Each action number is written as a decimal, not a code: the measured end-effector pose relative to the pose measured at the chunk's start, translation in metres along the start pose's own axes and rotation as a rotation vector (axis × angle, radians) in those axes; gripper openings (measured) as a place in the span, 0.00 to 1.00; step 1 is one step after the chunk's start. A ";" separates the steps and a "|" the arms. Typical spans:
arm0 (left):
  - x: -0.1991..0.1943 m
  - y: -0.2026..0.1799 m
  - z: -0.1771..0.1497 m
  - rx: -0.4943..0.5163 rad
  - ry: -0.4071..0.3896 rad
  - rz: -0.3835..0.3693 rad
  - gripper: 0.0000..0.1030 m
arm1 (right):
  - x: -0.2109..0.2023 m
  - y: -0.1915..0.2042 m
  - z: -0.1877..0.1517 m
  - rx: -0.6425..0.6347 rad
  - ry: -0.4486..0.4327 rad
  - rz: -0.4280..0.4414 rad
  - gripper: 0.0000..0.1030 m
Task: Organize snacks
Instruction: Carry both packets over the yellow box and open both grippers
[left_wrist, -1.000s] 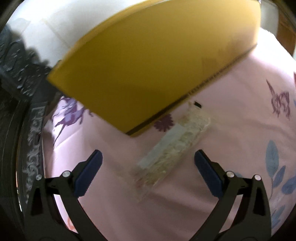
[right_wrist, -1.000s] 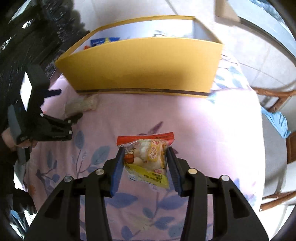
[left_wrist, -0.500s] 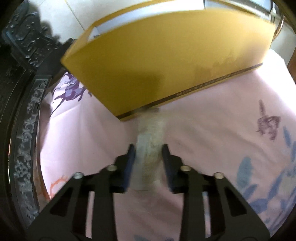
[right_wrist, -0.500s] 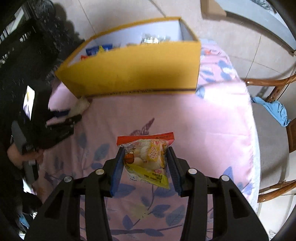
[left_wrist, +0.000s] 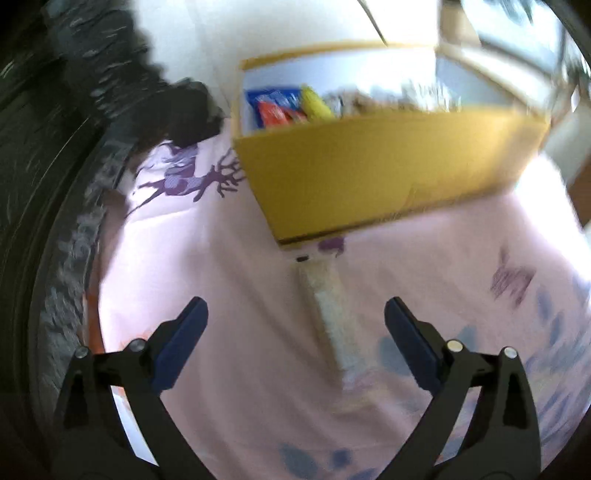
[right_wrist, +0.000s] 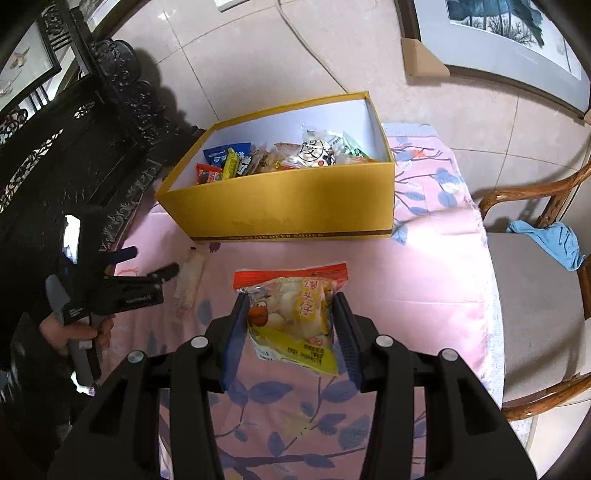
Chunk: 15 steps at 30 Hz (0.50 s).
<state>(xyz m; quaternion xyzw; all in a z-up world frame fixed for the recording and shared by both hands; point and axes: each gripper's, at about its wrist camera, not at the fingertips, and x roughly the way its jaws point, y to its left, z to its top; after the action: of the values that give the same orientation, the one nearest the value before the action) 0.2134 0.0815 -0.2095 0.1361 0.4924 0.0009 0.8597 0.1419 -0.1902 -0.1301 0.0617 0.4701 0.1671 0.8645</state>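
Both jaws of the left gripper (left_wrist: 295, 332) stand spread wide, having just been opening again, and nothing is pressed between them. A long pale snack bar (left_wrist: 330, 314) lies flat on the pink cloth (left_wrist: 221, 277) below the gap, its far end just short of the yellow box (left_wrist: 388, 177), and neither blue pad touches it. In the right wrist view the same bar (right_wrist: 190, 280) lies beside the left gripper's (right_wrist: 149, 264) fingertips, apart from them, near the box's front left corner. A hand (right_wrist: 75, 334) grips that tool's handle at the left edge.

Jaws of the right gripper (right_wrist: 290, 325) are part-way closed and clenched on a snack bag (right_wrist: 291, 314), clear plastic with a red top strip and yellow lower print, white round pieces showing inside. Its blue pads press on both sides of the bag, which hangs upright between them, above the pink cloth (right_wrist: 406, 288).

Open at the top, the yellow box (right_wrist: 295, 206) sits at the far side of the table and holds a heap of packets (right_wrist: 280, 157): blue, red and yellow ones at its left end, pale and green ones toward its right. To the right stands a wooden chair (right_wrist: 535, 295) with a blue cloth (right_wrist: 554, 243) on its seat
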 end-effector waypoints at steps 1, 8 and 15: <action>0.009 -0.004 0.002 0.064 -0.004 0.032 0.94 | 0.001 -0.001 0.001 0.005 -0.002 0.003 0.45; 0.054 0.003 0.002 0.028 0.119 -0.117 0.56 | 0.009 -0.012 0.003 0.048 -0.007 -0.002 0.45; 0.050 0.005 -0.005 -0.118 0.209 -0.248 0.30 | 0.009 -0.018 -0.003 0.087 -0.001 -0.008 0.45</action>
<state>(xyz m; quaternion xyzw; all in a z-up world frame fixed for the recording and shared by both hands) 0.2354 0.0944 -0.2533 0.0227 0.5912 -0.0623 0.8038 0.1481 -0.2035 -0.1437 0.0976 0.4767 0.1430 0.8618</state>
